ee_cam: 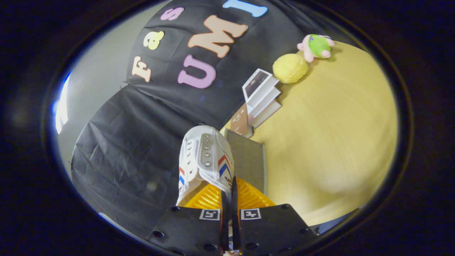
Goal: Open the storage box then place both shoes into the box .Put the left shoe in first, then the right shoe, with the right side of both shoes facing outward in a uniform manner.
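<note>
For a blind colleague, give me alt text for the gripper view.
The claw is shut on a white canvas shoe with red and blue chevrons, held above a wooden table. Beyond lie a grey box, stacked books and two plush toys.

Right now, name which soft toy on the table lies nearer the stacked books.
The yellow plush ball, right beside the books; the pink-and-green plush toy lies beyond it.
</note>
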Available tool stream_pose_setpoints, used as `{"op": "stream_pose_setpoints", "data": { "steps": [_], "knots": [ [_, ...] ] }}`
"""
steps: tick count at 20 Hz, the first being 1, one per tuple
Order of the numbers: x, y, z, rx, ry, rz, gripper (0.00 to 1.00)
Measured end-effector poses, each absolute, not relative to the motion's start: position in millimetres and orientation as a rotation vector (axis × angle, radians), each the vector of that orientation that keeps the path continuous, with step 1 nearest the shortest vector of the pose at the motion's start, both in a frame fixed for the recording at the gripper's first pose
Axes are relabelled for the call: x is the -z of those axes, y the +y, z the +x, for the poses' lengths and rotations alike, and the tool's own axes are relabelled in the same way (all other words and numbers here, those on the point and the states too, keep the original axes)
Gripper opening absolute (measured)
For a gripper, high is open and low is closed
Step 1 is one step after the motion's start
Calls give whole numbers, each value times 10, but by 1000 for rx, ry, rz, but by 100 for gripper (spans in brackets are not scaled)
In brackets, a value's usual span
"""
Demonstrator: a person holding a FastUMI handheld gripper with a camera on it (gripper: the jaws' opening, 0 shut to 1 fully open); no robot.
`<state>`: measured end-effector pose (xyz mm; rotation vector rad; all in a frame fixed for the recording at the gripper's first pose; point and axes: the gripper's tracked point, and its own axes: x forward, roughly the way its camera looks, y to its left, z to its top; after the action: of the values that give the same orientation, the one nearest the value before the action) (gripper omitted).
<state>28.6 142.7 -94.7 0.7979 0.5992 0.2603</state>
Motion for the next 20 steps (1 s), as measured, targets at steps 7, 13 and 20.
{"op": "stream_pose_setpoints", "data": {
  "steps": [7,13,20],
  "knots": [
    [839,2155,501,-303,644,733,7],
    [1081,2360,816,-205,691,638,7],
    [1124,2448,1068,-150,680,638,7]
  ]
}}
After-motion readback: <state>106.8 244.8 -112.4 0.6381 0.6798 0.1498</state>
